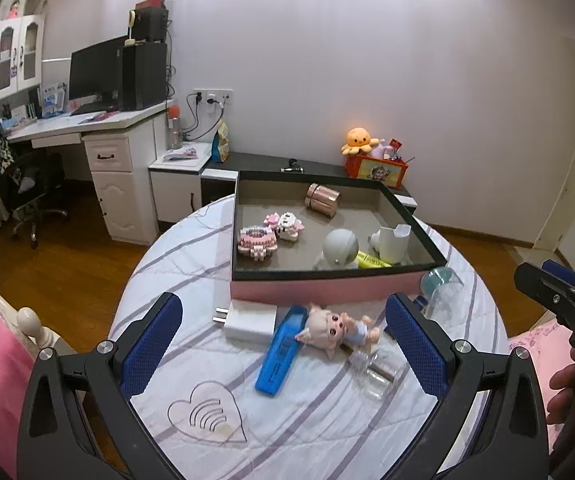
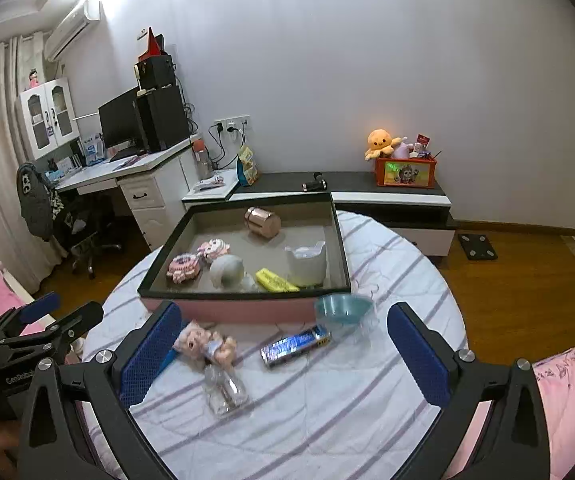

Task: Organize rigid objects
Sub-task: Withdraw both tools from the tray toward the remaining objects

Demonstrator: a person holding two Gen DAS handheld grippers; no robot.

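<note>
Doll lies btwn left gripper's spread jaws; right gripper also agape.

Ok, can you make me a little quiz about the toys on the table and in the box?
1. True or false: the doll is already inside the box.
2. Which lies in the box? A) yellow highlighter B) blue highlighter C) clear bottle
3. Fill in: both claws, left and right, are ____ and hold nothing.

Key: 1 false, it lies on the table in front of the box. 2 A. 3 open.
</note>
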